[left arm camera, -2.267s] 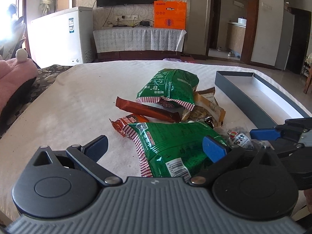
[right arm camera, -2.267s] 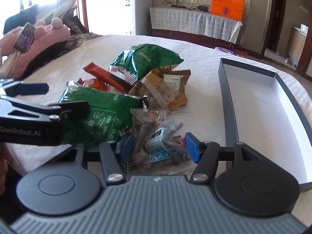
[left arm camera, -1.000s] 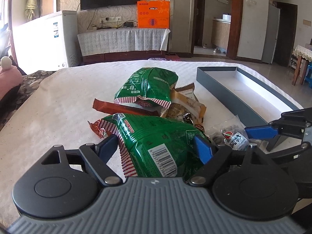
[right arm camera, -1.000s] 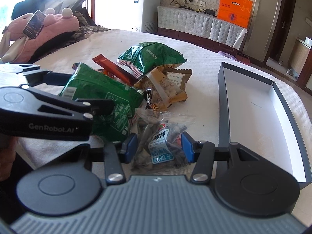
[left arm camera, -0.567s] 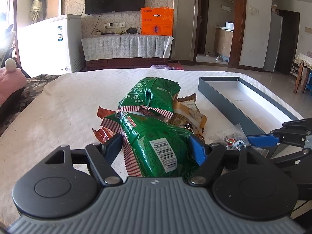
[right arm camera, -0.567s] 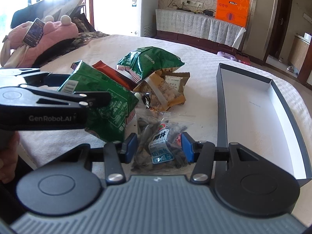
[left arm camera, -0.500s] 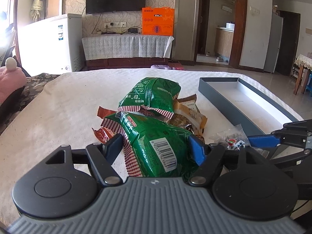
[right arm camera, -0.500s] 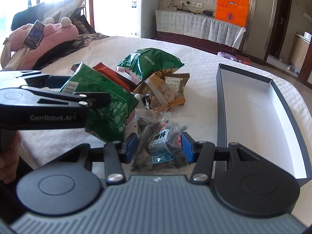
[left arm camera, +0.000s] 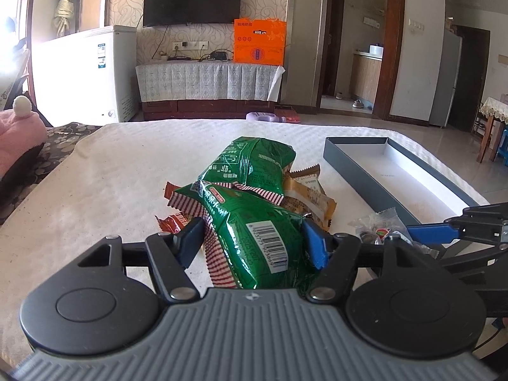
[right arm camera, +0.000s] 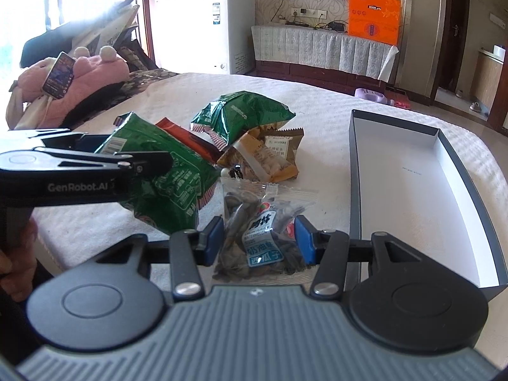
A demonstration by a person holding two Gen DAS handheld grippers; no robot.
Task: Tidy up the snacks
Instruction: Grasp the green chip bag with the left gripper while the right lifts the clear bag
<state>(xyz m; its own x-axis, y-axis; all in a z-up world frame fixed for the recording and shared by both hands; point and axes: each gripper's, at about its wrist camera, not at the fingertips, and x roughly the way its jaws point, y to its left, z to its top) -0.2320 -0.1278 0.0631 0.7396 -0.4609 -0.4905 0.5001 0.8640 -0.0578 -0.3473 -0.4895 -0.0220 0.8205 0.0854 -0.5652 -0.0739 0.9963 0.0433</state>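
- The green snack bag (left arm camera: 254, 238) sits between the fingers of the left gripper (left arm camera: 254, 246). The jaws are closing on it, and both pads already touch its sides and dent the foil a little.
- A second ago this bag lay lower and flatter on the white cover; now its barcode end stands higher and tilts toward the camera, so the bag seems lifted from the pile. In the right wrist view its far end (right arm camera: 165, 174) hangs clear above the cover.
- The jaws were wider a second ago. This means the grip is being made firm, probably so that the bag can be carried.
- The right gripper (right arm camera: 258, 243) holds the clear packet of seeds (right arm camera: 260, 238) between its blue pads, at about half width. Its opening has not changed in the last second, and the packet looks pinched at both sides.
- The rest of the pile remains in the middle of the bed (left arm camera: 127, 165): a second green bag (left arm camera: 250, 165), a tan packet (right arm camera: 263, 162) and a red-brown bar (right arm camera: 187, 138).
- The grey box (right arm camera: 355, 171) lies open just to the right of the pile, with nothing inside.
- With a snack in each gripper, the next step is probably to bring them over the box.
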